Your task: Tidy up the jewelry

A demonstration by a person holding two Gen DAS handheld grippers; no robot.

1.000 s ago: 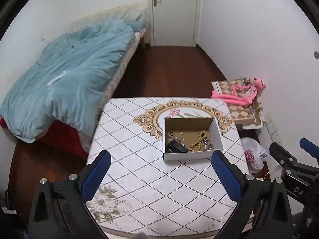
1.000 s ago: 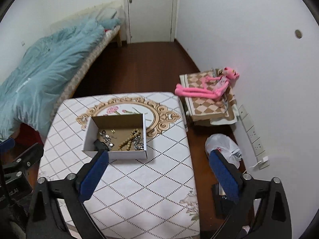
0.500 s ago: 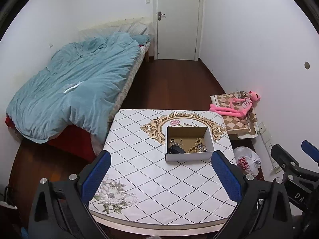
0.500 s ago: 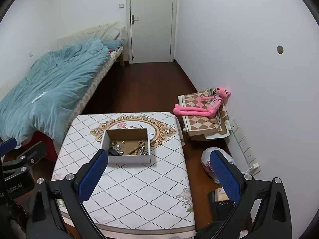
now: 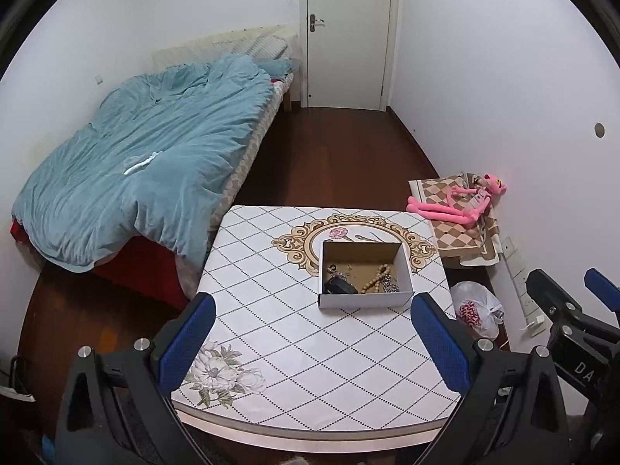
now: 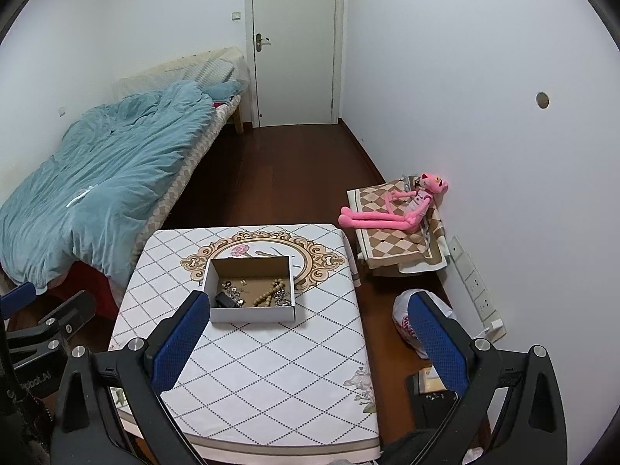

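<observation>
Blue-padded left gripper (image 5: 310,333) & right gripper (image 6: 304,331) hovering, jaws spread wide, gripping nothing.
Open white cardboard box (image 5: 364,301) w/ tan bead strand (image 5: 375,279) sitting ahead of both.

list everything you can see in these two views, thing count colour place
table: 1, white with diamond grid and gold medallion, centre foreground
cardboard box: 1, white outside, brown inside, open, on the table by the medallion
bead strand: 1, tan, inside the box
dark object: 1, black, inside the box at its near left corner
small metal pieces: several, silvery, inside the box; too small to count
bed with quilt: 1, teal, left of the table
door: 1, white, far wall, shut
plush toy: 1, pink, on a checked mat by the right wall
plastic bag: 1, white with red print, floor right of the table
left gripper: 1, black with blue pads, open, empty
right gripper: 1, same, open, empty
</observation>
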